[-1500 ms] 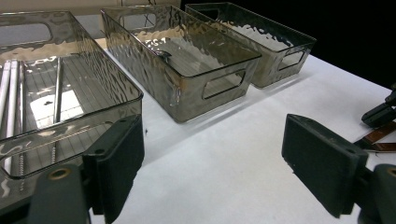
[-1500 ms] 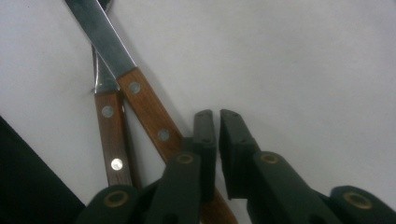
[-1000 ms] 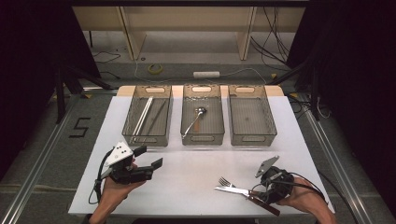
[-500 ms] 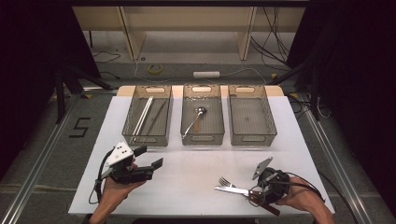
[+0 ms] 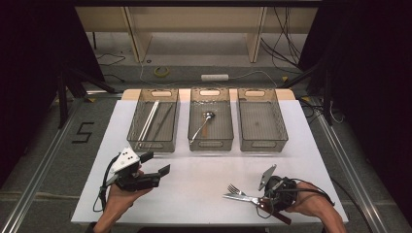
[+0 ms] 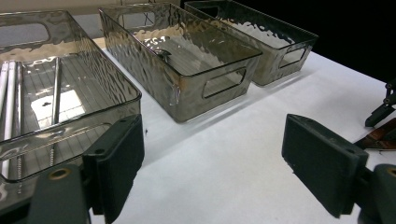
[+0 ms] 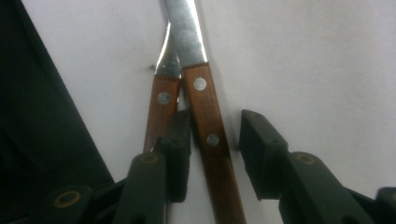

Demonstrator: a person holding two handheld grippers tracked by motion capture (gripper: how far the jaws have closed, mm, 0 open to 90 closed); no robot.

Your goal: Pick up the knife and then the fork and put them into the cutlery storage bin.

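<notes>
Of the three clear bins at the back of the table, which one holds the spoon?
The middle bin: a spoon lies in it. The left bin holds long thin sticks, and the right bin looks empty.

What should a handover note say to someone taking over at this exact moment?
Left hand-held gripper: open, holds nothing, near the left bin.
Right hand-held gripper: open, jaws straddle the knife handle; not clamped. The fork lies beside it, outside the jaws.
Done: a spoon lies in the middle bin, straws or sticks in the left one.
Left: knife and fork on the table; the right bin looks empty.
</notes>
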